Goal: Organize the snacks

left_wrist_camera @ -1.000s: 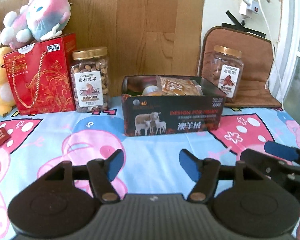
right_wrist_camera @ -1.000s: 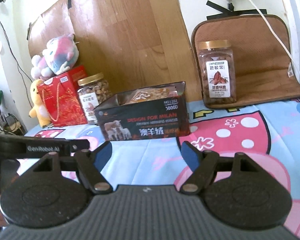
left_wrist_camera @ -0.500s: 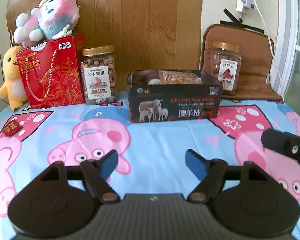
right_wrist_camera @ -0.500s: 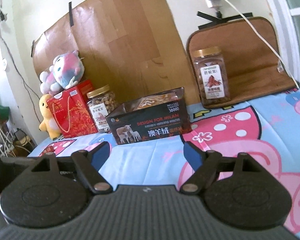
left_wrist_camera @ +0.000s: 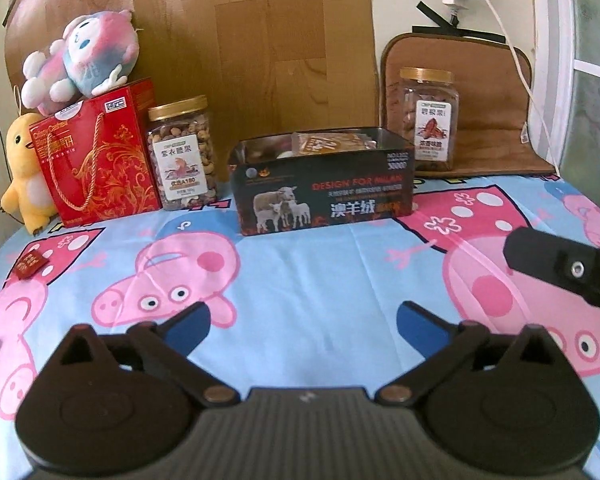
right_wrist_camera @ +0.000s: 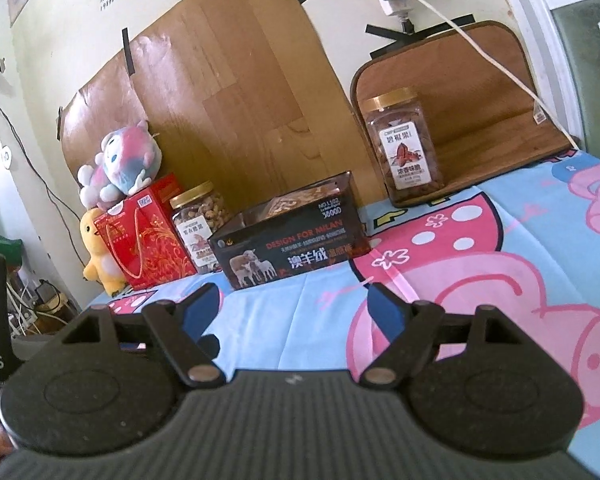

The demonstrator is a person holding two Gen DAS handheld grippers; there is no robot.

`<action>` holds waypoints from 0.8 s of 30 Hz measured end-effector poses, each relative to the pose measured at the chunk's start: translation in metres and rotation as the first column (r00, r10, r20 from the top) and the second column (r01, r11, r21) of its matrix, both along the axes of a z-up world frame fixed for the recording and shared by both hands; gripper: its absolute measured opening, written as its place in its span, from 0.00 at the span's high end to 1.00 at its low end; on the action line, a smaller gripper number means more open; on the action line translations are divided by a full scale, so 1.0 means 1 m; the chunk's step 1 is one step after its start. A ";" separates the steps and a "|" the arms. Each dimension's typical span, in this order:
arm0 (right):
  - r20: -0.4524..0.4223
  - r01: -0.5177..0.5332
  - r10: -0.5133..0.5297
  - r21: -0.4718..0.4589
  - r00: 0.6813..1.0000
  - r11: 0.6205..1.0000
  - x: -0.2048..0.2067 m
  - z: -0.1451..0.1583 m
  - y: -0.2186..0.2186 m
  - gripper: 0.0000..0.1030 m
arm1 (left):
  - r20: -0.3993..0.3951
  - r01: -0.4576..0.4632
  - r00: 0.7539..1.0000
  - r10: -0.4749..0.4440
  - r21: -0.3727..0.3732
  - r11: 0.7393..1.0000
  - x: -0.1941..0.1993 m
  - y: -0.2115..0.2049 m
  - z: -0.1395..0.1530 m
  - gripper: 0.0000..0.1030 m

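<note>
Snacks are mostly gathered in the dark box [left_wrist_camera: 324, 184] at the back middle of the table [left_wrist_camera: 320, 280]: an orange packet [left_wrist_camera: 328, 143] and a few smaller items show above its rim, though what lies deeper in it is hidden. Two nut jars stand outside it, one jar [left_wrist_camera: 182, 154] just left of the box beside the red gift bag [left_wrist_camera: 96, 152], the other jar [left_wrist_camera: 430, 120] behind the box's right corner on a brown mat [left_wrist_camera: 480, 112]. A small red packet [left_wrist_camera: 30, 264] lies well apart on the cloth near the table's left edge, and another dark item is cut off at the frame's left border, too little of it visible to name. So the sorting looks partly done, with the loose packet, and perhaps the jars, left to deal with. The left gripper [left_wrist_camera: 302, 322] hovers low over the cloth in front of the box, fingers apart and holding nothing; the right gripper [right_wrist_camera: 294, 306] is likewise spread and empty, pointed toward the box.
</note>
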State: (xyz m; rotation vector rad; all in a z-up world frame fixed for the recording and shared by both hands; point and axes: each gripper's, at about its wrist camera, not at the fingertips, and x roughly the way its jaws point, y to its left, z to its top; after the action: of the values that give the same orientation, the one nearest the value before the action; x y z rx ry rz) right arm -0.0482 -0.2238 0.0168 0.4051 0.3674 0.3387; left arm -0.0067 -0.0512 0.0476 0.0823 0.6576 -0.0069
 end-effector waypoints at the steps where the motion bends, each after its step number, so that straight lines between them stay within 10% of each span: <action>1: 0.006 0.005 -0.005 0.000 1.000 1.000 -0.001 0.000 -0.001 0.19 | -0.006 0.004 1.000 -0.004 -0.001 1.000 -0.001 -0.002 0.000 0.00; 24: 0.000 0.019 -0.019 0.020 1.000 1.000 -0.002 -0.008 -0.006 0.18 | -0.046 -0.021 0.999 0.024 0.063 0.998 0.001 -0.024 -0.003 0.00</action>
State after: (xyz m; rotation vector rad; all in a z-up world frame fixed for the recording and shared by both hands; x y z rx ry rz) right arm -0.0506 -0.2303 0.0087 0.4275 0.3596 0.3238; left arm -0.0052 -0.0754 0.0444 0.1359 0.7054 0.0334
